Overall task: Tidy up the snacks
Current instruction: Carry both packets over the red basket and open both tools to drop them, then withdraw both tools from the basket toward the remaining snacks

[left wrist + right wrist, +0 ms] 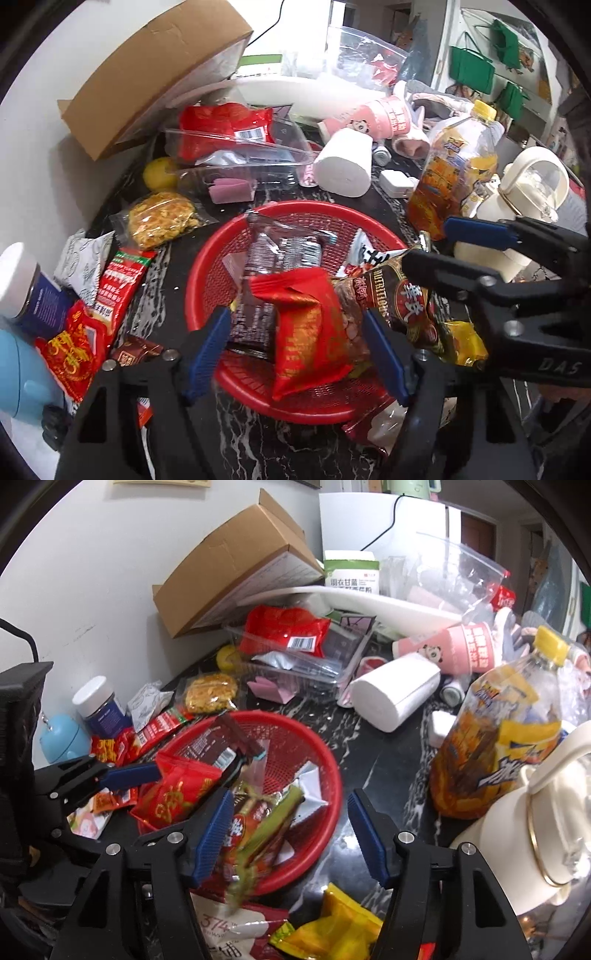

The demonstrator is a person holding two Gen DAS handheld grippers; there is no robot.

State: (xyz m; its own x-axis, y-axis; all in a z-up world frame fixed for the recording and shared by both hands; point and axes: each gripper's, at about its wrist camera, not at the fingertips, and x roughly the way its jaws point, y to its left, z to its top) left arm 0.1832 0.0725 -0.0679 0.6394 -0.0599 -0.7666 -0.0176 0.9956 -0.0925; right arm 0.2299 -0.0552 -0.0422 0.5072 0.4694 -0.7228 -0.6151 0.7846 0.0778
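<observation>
Cluttered marble counter, both claws angled down over red basket (pixel 207 266), left claw (pixel 295 347) released, right claw (pixel 290 834) released

From my left camera, I can't see the basket's (pixel 295 210) near rim whole: a red packet (pixel 306 332) lies over it, and the same packet covers the lower part of the dark wrapper (pixel 258 280) behind. The blue thing (pixel 22 373) at the near left is cut off by the picture's edge, so I can't tell what it is. On my right camera a green and red wrapper (pixel 255 834) in the basket (pixel 325 760) smears into blur toward its near end. The white packet (pixel 221 934) at the bottom edge is cut off, its print half lost. The small print on the white and green box (pixel 351 572) is too tiny for me.
</observation>
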